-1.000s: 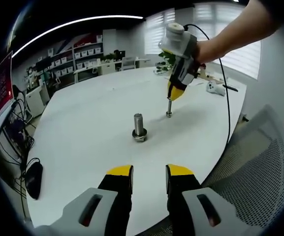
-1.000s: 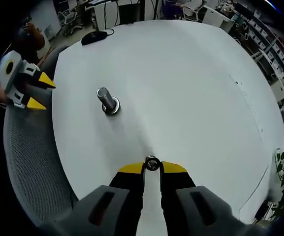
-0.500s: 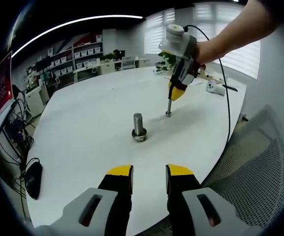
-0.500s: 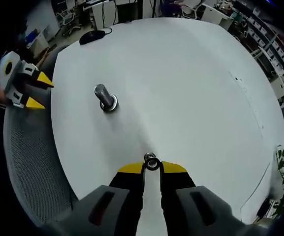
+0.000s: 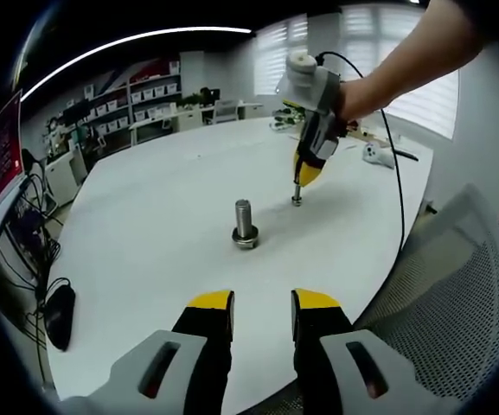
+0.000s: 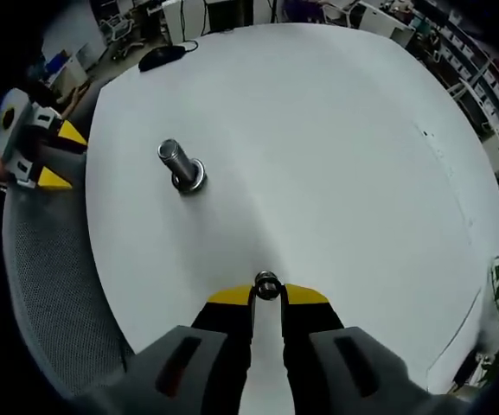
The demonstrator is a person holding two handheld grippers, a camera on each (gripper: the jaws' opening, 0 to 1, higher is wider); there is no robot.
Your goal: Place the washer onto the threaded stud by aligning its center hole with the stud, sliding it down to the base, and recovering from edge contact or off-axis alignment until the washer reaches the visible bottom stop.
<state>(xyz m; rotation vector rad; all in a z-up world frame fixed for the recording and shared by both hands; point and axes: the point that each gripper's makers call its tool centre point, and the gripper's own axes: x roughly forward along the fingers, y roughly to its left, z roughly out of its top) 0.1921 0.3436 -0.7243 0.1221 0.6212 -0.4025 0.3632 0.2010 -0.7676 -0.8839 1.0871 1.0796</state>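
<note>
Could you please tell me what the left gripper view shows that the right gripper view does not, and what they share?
Left gripper view: the person's hand holding the right tongs, a cable, shelves, window blinds.

Right gripper view: the small part pinched at those tongs' tips, seen end-on, and the open left tongs at the table's edge.

Both: the white table, the upright threaded stud, a mesh chair, a black mouse.

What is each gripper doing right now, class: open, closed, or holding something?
Left gripper: open, holding nothing.
Right gripper: closed on a small metal part, apparently the washer.
</note>
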